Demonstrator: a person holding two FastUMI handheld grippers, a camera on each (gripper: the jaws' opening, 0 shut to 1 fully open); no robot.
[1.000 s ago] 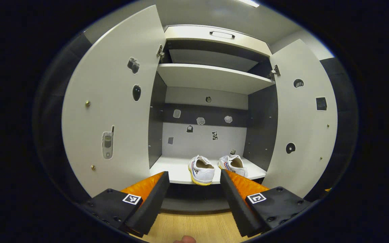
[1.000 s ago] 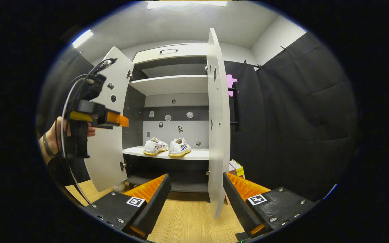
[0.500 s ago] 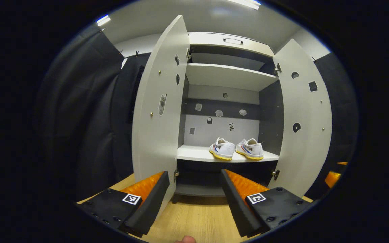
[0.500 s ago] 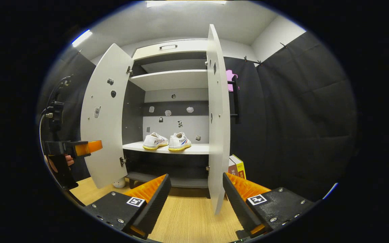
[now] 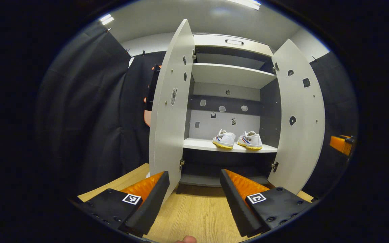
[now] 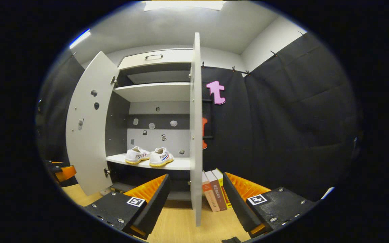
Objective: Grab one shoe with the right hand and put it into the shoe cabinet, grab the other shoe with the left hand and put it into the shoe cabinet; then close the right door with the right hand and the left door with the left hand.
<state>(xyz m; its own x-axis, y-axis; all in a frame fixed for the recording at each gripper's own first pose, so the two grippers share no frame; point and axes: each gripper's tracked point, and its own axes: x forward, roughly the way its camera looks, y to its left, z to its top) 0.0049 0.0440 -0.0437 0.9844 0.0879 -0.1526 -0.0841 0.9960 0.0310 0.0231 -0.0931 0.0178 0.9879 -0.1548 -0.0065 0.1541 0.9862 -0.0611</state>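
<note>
Two white shoes with yellow soles stand side by side on the shoe cabinet's lower shelf. The same pair also appears in the right gripper view. Both pale doors stand wide open: the left door and the right door. My left gripper is open and empty, back from the cabinet, near the left door's lower edge. My right gripper is open and empty, with the right door's front edge in line between its fingers.
Several books lean on the wood floor just right of the cabinet. Black cloth walls close in both sides. An upper shelf and a top drawer sit above the shoes. The other gripper shows at each view's margin.
Both grippers have drawn back from the cabinet. The left one moved left toward the left door's edge; the right one shifted right, bringing the books into sight. The shoes have not moved.
</note>
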